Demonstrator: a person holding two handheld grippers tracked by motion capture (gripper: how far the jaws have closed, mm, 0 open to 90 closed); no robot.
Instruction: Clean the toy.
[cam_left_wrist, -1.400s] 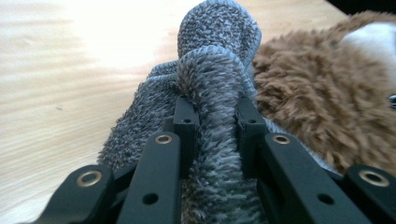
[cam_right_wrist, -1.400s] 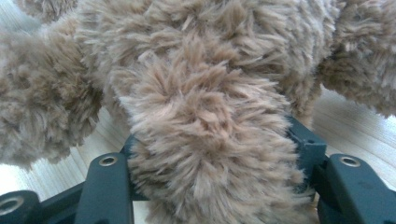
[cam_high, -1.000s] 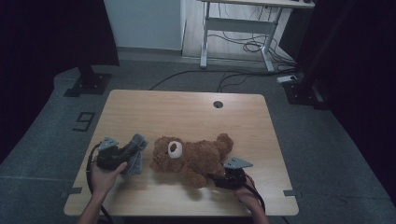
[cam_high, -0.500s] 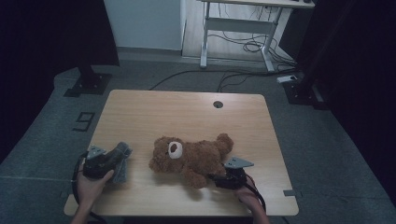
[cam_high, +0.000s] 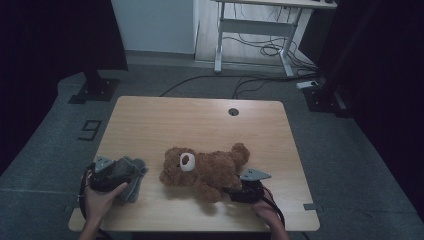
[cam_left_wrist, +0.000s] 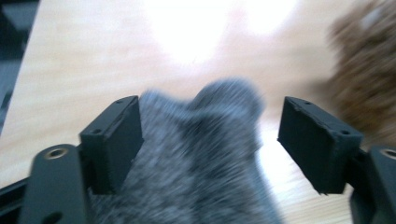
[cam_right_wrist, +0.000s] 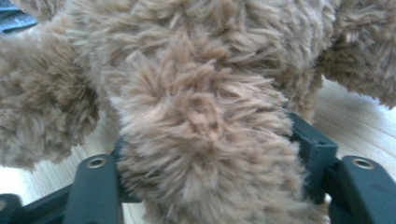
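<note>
Jaws of the left hand-held gripper (cam_left_wrist: 210, 140) have just been opening and now stand wide, with the soft grey fuzzy cloth (cam_left_wrist: 201, 158) between them, not squeezed. A little past it, off to its right, lies the brown fluffy teddy bear (cam_high: 205, 167) on the light wooden bench (cam_high: 200, 120). The bear lies longways across the bench, head toward the left hand-held gripper. The right hand-held gripper (cam_high: 235, 192) is nearer: its jaws have just been loosening but sit around a bear leg (cam_right_wrist: 205, 135).

A brown teddy bear (cam_high: 205, 170) lies on its side near the desk's front edge, head toward a crumpled grey fuzzy cloth (cam_high: 131, 172) lying just left of it.
</note>
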